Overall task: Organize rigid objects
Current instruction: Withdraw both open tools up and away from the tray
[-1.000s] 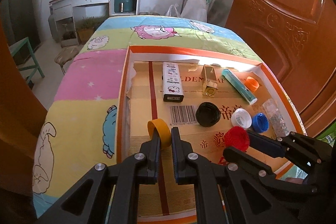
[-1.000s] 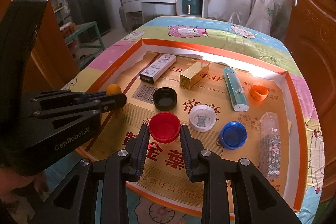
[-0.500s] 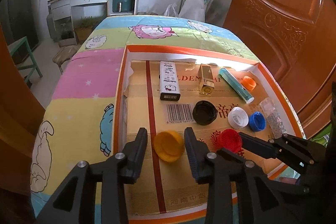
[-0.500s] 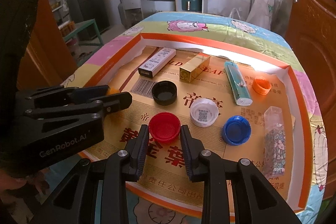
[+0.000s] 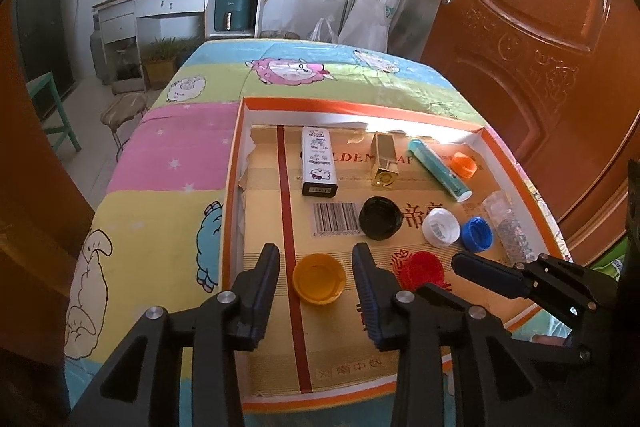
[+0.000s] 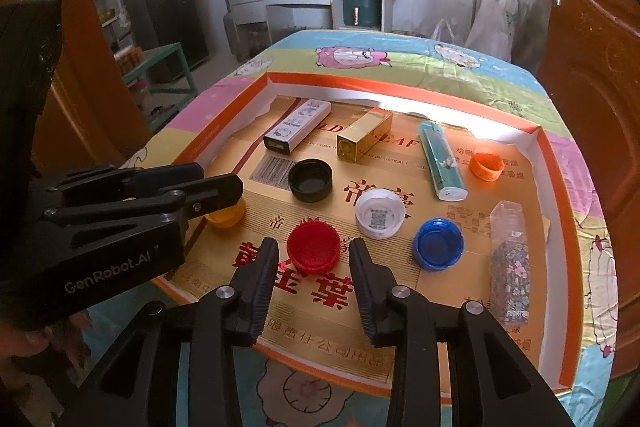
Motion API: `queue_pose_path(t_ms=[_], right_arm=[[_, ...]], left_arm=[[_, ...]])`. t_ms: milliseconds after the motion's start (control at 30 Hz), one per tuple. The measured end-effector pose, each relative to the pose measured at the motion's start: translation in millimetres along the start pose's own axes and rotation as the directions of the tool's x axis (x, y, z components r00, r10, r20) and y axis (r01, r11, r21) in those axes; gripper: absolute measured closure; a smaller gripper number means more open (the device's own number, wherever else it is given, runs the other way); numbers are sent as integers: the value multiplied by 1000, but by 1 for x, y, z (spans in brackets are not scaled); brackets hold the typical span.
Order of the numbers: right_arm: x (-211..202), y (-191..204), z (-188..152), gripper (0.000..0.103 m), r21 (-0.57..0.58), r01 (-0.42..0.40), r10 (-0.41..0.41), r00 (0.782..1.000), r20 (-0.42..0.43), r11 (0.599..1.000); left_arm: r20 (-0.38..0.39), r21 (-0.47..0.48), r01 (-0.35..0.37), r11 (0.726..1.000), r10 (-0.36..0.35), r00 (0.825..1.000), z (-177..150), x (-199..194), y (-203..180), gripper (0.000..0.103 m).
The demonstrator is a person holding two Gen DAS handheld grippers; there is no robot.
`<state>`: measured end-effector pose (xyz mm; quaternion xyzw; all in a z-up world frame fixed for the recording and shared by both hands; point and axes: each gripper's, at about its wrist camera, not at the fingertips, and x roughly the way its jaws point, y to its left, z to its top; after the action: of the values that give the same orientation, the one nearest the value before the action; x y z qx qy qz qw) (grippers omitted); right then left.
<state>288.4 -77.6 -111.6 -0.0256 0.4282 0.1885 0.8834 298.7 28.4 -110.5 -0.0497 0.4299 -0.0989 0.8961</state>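
Down at the near end of the cardboard tray [image 5: 236,187], the left claw [image 5: 316,269] is spread wide around a yellow cap [image 5: 319,278] that sits open side up on the cardboard — neither finger looks to be touching it. Right beside it, the right claw [image 6: 313,261] is also spread, with a red cap [image 6: 313,247] between its tips. Farther in there's a black cap [image 6: 311,179], white cap [image 6: 380,213], blue cap [image 6: 439,244] and orange cap [image 6: 486,166] — plus a few small boxes along the back.

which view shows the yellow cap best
The left wrist view: the yellow cap lies fully visible, open side up, between the open left gripper fingers. In the right wrist view that gripper hides most of it.
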Motion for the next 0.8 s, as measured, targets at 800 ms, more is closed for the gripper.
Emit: queue_pose_path(t_ms=[800], right_arm=[[-57,-1,-24,65,114,101,-112,989,92,988]], left_arm=[[75,16,-34,999,33,997,-16,-44,-20,65]])
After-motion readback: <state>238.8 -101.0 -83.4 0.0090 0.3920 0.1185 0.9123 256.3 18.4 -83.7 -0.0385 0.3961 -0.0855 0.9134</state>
